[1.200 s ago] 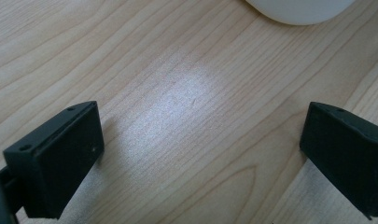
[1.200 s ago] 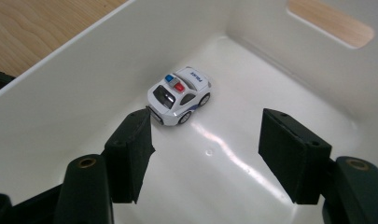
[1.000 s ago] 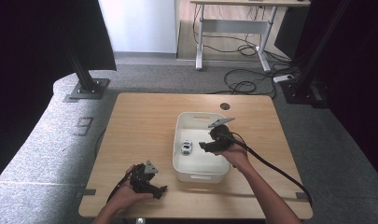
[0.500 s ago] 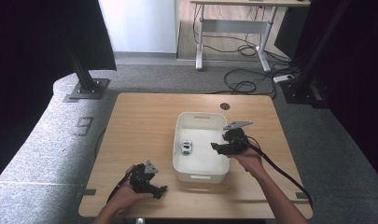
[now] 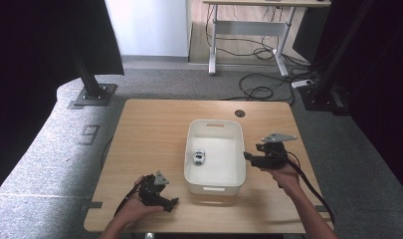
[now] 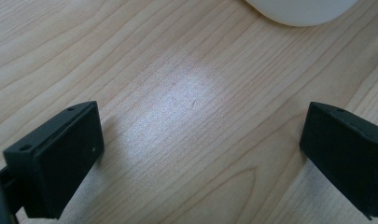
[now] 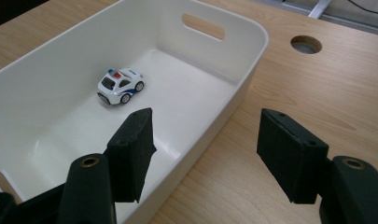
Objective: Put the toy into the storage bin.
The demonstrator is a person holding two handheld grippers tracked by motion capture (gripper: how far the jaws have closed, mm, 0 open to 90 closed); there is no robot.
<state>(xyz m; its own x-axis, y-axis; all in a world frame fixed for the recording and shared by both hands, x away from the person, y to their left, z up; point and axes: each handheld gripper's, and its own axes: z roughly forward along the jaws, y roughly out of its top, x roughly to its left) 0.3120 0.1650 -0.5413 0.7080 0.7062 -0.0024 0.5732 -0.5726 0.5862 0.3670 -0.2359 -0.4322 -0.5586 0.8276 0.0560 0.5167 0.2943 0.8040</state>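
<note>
The wooden table (image 5: 154,134) carries a white bin (image 5: 215,174). The right gripper (image 7: 203,144) hangs over its right rim, jaws wide apart and empty. The left gripper (image 6: 200,154) rests near the front edge, also open, holding nothing. A small toy police car (image 7: 120,86) sits inside the bin.

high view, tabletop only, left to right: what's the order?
left gripper → toy police car, lying in the white bin near its left wall → right gripper, just off the bin's right wall. The round hole in the wooden table overlaps that end of the order, so it's left out.
</note>
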